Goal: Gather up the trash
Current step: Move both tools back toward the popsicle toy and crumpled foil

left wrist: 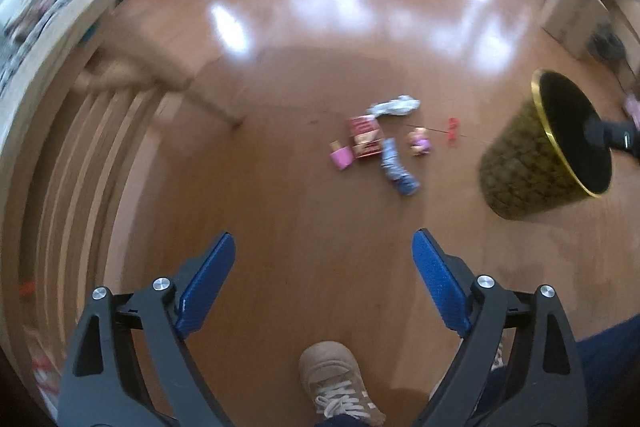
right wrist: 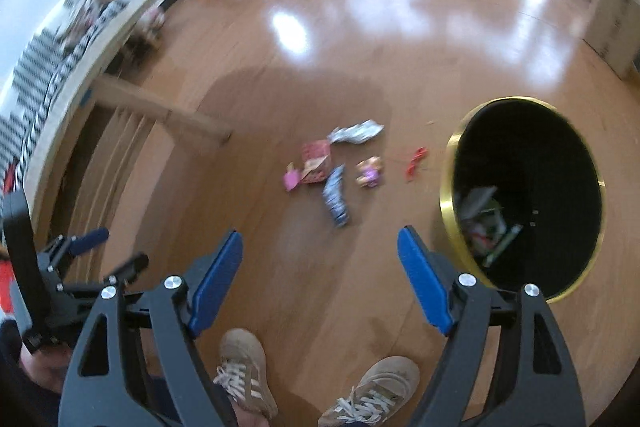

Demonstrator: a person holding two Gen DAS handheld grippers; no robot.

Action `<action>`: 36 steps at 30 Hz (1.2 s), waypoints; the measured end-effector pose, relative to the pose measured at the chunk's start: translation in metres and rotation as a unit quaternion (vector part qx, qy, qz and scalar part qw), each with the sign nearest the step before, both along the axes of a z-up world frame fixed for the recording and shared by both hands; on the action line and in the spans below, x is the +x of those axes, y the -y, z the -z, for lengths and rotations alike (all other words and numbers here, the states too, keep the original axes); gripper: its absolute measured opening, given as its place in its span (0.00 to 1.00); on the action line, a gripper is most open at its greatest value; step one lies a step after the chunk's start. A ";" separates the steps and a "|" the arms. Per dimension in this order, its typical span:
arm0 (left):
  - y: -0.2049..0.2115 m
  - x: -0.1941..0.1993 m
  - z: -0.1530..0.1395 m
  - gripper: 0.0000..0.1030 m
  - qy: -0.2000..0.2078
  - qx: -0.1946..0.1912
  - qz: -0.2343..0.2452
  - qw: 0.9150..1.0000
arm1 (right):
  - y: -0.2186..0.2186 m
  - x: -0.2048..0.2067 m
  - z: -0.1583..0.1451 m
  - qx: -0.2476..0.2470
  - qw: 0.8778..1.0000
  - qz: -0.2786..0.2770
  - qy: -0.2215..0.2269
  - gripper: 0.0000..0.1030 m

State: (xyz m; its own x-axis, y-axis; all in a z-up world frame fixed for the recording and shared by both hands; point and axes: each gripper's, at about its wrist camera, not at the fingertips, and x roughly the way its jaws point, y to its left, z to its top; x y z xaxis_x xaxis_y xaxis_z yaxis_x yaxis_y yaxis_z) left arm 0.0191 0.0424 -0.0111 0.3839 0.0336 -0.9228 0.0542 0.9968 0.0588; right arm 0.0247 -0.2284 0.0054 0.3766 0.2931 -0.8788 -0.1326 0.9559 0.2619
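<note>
Both tools, left (left wrist: 323,247) and right (right wrist: 320,245), gape empty; the trash (right wrist: 336,167) lies ahead on the floor, left of the bin (right wrist: 448,187).

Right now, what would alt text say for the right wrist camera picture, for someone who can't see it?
An open blue-padded right gripper hangs above a wooden floor, where scattered wrappers lie beside a gold-rimmed black bin that already holds some rubbish. Two tan sneakers show below.

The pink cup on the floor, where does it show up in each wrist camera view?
Left wrist: pink cup lies centre frame, left of the red box.
Right wrist: pink cup lies left of centre, beside the same box.
Shared landmark: the gold-rimmed bin, at right.
</note>
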 end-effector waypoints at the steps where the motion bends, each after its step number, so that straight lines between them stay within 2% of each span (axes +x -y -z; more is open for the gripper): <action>1: -0.005 -0.001 0.004 0.85 -0.002 -0.005 -0.012 1.000 | -0.009 -0.002 0.005 -0.004 1.000 -0.008 -0.004 0.75; 4: -0.015 -0.001 0.019 0.85 -0.004 -0.021 -0.036 0.999 | -0.034 -0.006 0.016 -0.016 0.999 -0.028 -0.011 0.75; 10: -0.009 0.009 0.036 0.85 0.002 -0.012 -0.024 1.000 | -0.050 -0.006 0.030 -0.039 0.998 -0.047 0.003 0.75; 14: 0.000 0.036 0.078 0.85 -0.013 0.007 -0.001 1.000 | -0.053 0.004 0.058 -0.051 0.997 -0.056 0.011 0.75; 17: -0.003 0.061 0.124 0.85 -0.029 0.013 -0.005 0.999 | -0.049 0.020 0.103 -0.046 0.998 -0.048 -0.011 0.75; 20: -0.007 0.081 0.163 0.85 -0.044 0.000 -0.021 0.999 | -0.049 0.038 0.147 -0.048 0.998 -0.041 -0.031 0.75; 27: 0.008 0.144 0.262 0.85 -0.070 -0.025 -0.021 0.997 | -0.051 0.087 0.248 -0.058 0.996 -0.033 -0.060 0.73; 31: 0.008 0.178 0.298 0.85 -0.068 -0.035 -0.029 0.997 | -0.061 0.107 0.298 -0.061 0.994 -0.047 -0.075 0.72; 35: 0.009 0.201 0.323 0.86 -0.081 -0.064 -0.049 0.993 | -0.072 0.115 0.324 -0.081 0.992 -0.065 -0.072 0.71; 36: 0.009 0.205 0.325 0.87 -0.072 -0.071 -0.048 0.994 | -0.073 0.117 0.328 -0.083 0.992 -0.066 -0.072 0.70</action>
State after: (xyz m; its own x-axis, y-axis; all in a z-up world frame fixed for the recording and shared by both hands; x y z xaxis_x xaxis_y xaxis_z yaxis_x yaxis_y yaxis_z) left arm 0.2239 0.0331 -0.3356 0.2494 -0.0703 -0.9658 -0.0441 0.9955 -0.0838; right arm 0.1419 -0.1557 -0.3228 0.2113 0.1785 -0.9610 -0.2315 0.9644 0.1282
